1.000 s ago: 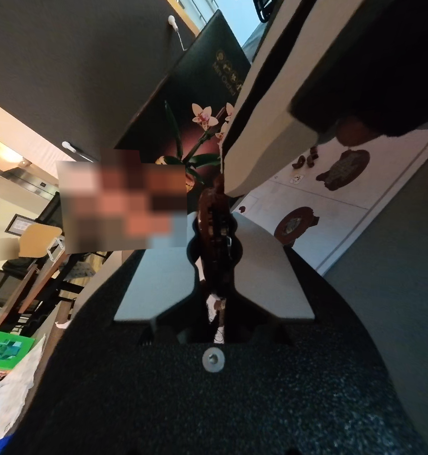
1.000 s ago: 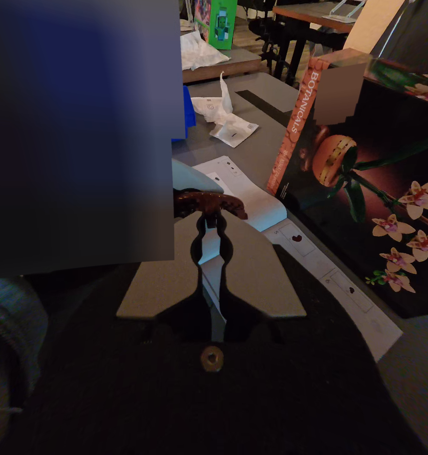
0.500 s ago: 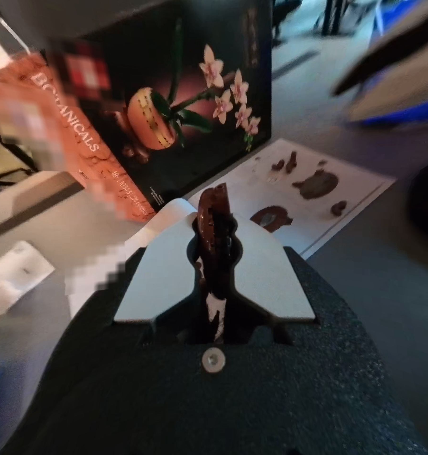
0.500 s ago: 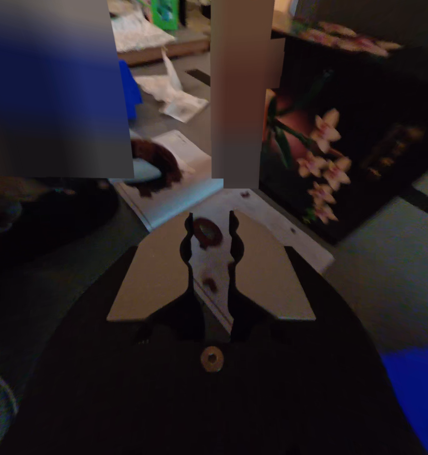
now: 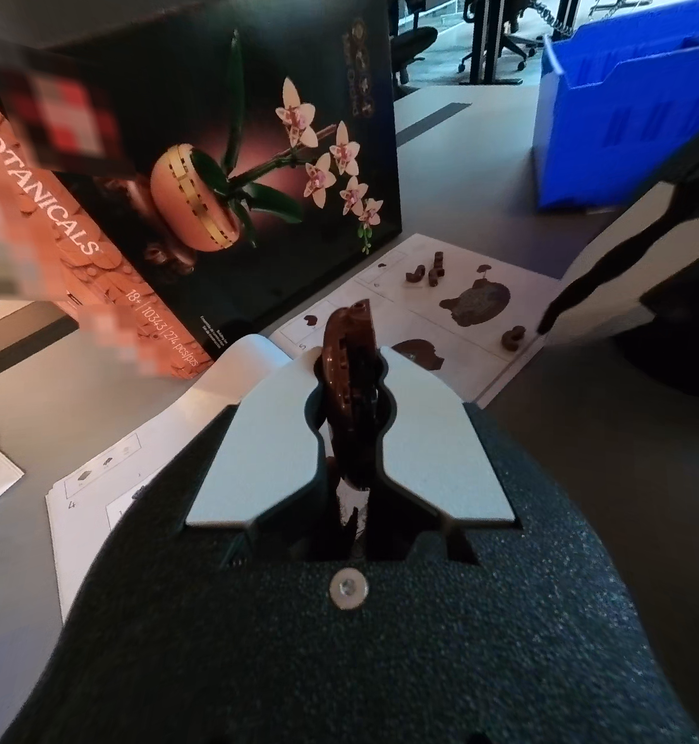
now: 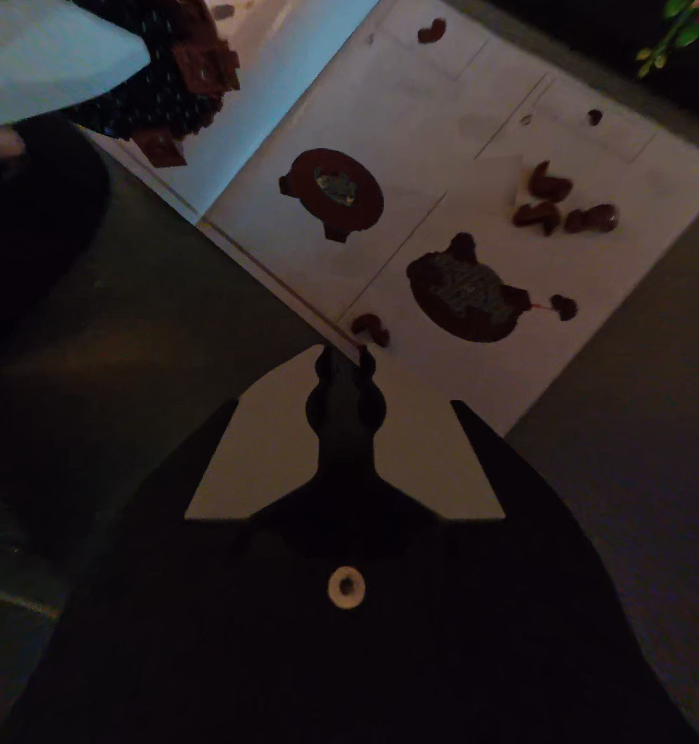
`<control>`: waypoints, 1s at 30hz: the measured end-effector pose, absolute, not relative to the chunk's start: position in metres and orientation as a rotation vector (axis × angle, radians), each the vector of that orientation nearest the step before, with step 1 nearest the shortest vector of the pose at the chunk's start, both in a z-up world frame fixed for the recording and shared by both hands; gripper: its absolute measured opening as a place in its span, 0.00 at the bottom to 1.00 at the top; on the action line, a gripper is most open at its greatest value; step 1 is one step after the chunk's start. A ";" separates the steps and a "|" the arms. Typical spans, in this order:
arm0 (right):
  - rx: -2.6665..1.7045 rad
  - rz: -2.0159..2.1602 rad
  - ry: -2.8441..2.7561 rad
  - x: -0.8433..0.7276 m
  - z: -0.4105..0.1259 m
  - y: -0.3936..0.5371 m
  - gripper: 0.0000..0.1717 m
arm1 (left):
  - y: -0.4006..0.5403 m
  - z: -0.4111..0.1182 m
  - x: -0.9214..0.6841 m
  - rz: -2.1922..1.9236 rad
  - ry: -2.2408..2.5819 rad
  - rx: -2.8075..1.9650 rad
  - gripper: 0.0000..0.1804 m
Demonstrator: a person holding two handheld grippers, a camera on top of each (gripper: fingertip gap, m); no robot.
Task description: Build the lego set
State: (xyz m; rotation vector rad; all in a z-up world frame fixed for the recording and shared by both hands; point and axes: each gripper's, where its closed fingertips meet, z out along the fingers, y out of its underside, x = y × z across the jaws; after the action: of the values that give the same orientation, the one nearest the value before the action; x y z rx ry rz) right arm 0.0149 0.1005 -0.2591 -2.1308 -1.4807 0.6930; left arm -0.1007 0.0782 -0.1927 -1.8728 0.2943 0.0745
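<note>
In the left claw (image 5: 349, 354): a brown brick-built disc (image 5: 349, 362), clamped edge-on and upright between the pale fingers (image 5: 283, 422), both pressed against its faces, top rim poking out past the tips. Held clear above the open instruction booklet (image 5: 460, 346), probably so that both faces stay reachable and the printed page stays readable underneath (a flat grip would bury the studs).

Behind the booklet, on the far left: a dark product box (image 5: 259, 161) with an orchid picture, standing upright on the grey table (image 5: 581, 402), likely propped there as a reference. Far right: a blue plastic bin (image 5: 621, 120), well apart from everything else.

On the right, the right claw (image 6: 345, 354), angled down at the near edge of the booklet (image 6: 380, 100), fingers parted only narrowly, with nothing but the page edge visible between them. Just beyond its tips, on the page: a small curved brown piece (image 6: 370, 328), close beside the right fingertip yet not visibly pinched. Narrow opening presumably matched to so small a part.

Farther across the same page: a few more loose curved brown pieces (image 6: 561, 209), laid next to the printed diagrams, apparently staged within easy reach.
</note>
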 end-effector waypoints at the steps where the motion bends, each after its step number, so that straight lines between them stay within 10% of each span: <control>1: -2.123 0.641 -1.482 0.013 -0.260 0.103 0.10 | 0.079 -0.193 -0.101 0.074 0.292 -1.877 0.12; 30: -1.368 0.896 -2.499 -0.022 -0.262 0.114 0.00 | 0.080 -0.193 -0.096 0.064 0.346 -1.845 0.12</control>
State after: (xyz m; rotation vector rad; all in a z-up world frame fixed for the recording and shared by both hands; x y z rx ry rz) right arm -0.0223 0.1138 -0.2616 -1.3678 -2.4988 0.8963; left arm -0.0963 0.0799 -0.1930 -1.8445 0.3462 0.0643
